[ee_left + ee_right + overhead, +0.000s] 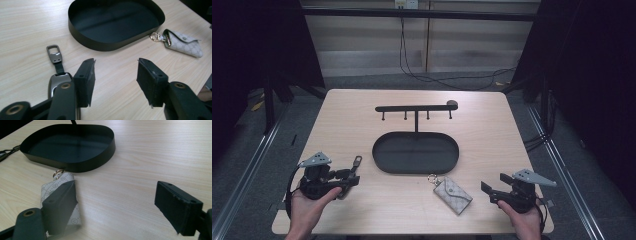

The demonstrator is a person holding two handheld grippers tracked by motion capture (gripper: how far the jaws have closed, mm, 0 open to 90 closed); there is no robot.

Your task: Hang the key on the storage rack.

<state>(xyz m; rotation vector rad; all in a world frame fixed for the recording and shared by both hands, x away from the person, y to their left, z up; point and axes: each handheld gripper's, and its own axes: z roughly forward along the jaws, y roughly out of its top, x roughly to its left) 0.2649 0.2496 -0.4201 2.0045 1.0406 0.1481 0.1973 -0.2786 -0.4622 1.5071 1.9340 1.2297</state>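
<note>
My left tool hangs wide open and empty over the near-left of the table, a car key fob beneath its left jaw; my right tool gapes empty too, beside the patterned key pouch. The fob lies flat and slick, so I judge a shallow pinch could skid it away. Its long axis runs toward the black oval tray, strap loop leading.

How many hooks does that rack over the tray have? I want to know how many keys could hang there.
4: small pegs hang along the rack's bar, two left of the post, two right.
</note>
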